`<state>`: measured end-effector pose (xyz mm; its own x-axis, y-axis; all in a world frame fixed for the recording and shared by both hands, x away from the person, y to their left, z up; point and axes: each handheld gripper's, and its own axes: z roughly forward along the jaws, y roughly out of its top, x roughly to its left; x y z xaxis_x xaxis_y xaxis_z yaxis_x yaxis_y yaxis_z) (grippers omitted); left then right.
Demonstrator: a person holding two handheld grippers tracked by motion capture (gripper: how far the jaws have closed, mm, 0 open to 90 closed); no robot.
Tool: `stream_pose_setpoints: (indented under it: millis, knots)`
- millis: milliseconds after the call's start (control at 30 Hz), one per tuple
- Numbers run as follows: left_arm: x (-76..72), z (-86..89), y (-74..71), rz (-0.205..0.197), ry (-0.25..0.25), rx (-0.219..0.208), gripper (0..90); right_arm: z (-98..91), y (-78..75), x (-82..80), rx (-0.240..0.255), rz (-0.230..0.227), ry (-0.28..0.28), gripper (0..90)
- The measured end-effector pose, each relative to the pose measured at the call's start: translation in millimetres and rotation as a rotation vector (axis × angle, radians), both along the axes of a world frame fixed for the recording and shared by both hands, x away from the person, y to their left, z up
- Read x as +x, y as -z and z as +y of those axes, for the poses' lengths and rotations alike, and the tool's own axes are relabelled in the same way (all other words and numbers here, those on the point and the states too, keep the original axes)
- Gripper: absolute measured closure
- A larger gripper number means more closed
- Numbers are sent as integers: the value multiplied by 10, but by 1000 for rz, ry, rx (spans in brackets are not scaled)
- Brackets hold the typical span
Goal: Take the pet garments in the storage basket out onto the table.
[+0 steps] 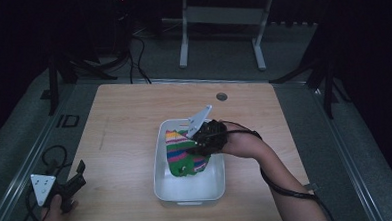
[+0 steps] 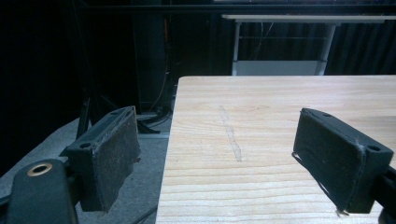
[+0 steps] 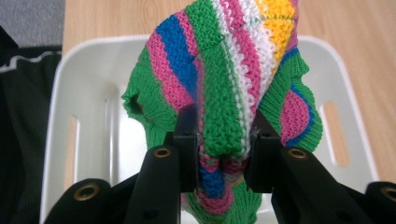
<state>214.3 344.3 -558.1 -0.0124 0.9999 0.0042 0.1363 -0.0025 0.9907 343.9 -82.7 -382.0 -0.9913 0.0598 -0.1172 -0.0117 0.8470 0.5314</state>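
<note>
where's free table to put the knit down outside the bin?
Bare wood left of the bin, between it and the left gripper, and along the far edge up to the grommet. Crowded: the bin, where the right gripper clamps the knit; forearm crosses the right side.

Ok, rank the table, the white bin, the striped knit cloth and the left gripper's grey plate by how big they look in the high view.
1. table
2. white bin
3. striped knit cloth, partly hidden by the right gripper
4. grey plate, clearly smallest despite sitting nearest the camera
</note>
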Motion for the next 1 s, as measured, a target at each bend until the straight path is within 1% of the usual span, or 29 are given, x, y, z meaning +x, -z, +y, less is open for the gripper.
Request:
stream_pose_setpoints:
  millis: [100, 133, 167, 200, 267, 300, 333, 433, 500, 667, 700, 733, 767, 800, 1000]
  knots:
    - [2, 1, 0, 1, 1, -1, 148, 10, -139, -17, 31, -13, 0, 705]
    - [0, 0, 0, 1, 2, 2, 148, 17, -218, -34, 43, -24, -3, 705]
    - [0, 0, 0, 1, 2, 2, 147, 17, -218, -34, 43, -24, -3, 705]
    - [-2, -2, 0, 1, 3, 4, 148, 15, -317, -41, 61, -29, -10, 705]
    - [-3, -1, 0, 1, 2, 3, 148, 2, -382, -41, 73, -40, -6, 705]
    - [-3, -1, 0, 1, 2, 3, 148, 2, -382, -41, 73, -40, -6, 705]
    - [-1, 3, 0, 0, 2, -2, 148, -31, -440, -31, 81, -51, 0, 705]
    - [-2, 3, 0, -1, -1, -1, 147, -99, -488, -19, 83, -59, 14, 704]
    - [-2, 0, 0, 0, 1, 1, 148, -164, -519, -6, 81, -63, 28, 704]
    - [-1, -5, -1, 1, -3, 5, 148, -376, -586, 30, 101, -74, 71, 703]
    - [-1, -5, -1, 1, -3, 5, 148, -376, -586, 30, 101, -74, 71, 703]
    - [-1, -5, -1, 1, -3, 5, 148, -423, -600, 36, 102, -74, 82, 703]
    - [0, -7, 0, 0, -5, 6, 148, -529, -628, 51, 107, -76, 101, 703]
    - [0, -8, 0, 0, -6, 7, 148, -577, -640, 60, 110, -83, 109, 703]
    - [1, -3, 0, -2, -15, 2, 148, -899, -689, 94, 114, -92, 171, 703]
